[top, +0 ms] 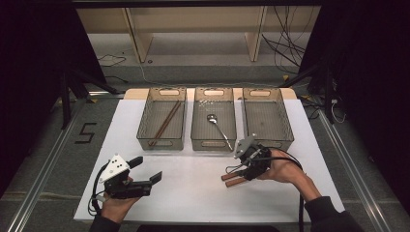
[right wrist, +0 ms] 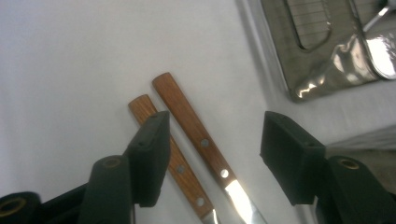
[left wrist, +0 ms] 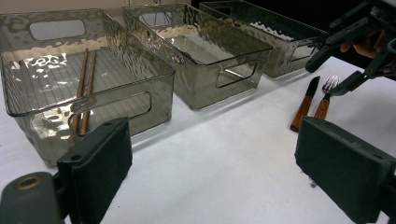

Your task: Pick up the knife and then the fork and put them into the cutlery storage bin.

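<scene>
A: Right gripper (top: pixel 240 168) first: its jaws stand apart above two wood-handled pieces lying on the white table (top: pixel 193 193), and nothing is clamped between them.

B: Its own camera gives the detail. The knife (right wrist: pixel 196 140) lies between the pads, touched by neither; the fork (right wrist: pixel 175 165) lies just beside it, partly under the left pad. The handles run side by side.

A: From the left gripper view you get what that close-up cuts off: the knife's dark blade (left wrist: pixel 312 87) and the fork's tines (left wrist: pixel 330 84), pointing towards the bins, with the right gripper hanging over them.

B: And the left gripper (top: pixel 147 169)?

A: Wide apart, empty, held low at the near left of the table, well away from the cutlery. Its camera looks between its two pads across bare table.

B: Outward, then: three clear bins in a row at the far side.

A: The high view sorts them. Chopsticks (top: pixel 165 123) lie in the left bin (top: pixel 145 116), a spoon (top: pixel 220 128) in the middle bin (top: pixel 198 121). The right bin (top: pixel 285 121) stands just beyond the right gripper.

B: The left gripper view shows the chopsticks (left wrist: pixel 84 88) through the rippled wall.
</scene>
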Action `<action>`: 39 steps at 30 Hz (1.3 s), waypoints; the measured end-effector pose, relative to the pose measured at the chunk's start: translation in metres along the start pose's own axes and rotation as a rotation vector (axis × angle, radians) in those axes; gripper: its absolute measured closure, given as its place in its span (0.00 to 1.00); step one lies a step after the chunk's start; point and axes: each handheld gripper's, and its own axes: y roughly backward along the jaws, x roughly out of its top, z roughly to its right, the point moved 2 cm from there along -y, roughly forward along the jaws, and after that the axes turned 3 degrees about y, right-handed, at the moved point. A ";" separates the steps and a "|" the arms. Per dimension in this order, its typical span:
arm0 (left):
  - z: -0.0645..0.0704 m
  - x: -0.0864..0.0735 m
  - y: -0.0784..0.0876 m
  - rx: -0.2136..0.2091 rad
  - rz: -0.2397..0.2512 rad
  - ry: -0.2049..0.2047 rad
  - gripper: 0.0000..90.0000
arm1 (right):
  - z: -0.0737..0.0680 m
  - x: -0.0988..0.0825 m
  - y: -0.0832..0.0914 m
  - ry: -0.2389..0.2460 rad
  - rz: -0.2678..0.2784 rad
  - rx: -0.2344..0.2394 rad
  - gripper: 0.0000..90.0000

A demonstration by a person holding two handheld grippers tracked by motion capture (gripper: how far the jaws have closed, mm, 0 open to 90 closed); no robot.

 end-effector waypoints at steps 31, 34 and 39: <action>-0.001 0.000 0.000 -0.001 0.000 0.002 0.12 | 0.012 0.010 -0.047 0.216 -0.217 0.125 0.59; 0.000 0.000 0.000 0.000 0.000 0.001 0.12 | 0.011 0.010 -0.047 0.238 -0.213 0.122 0.59; 0.000 0.000 -0.001 -0.001 0.000 0.003 0.12 | 0.009 0.010 -0.047 0.257 -0.219 0.123 0.64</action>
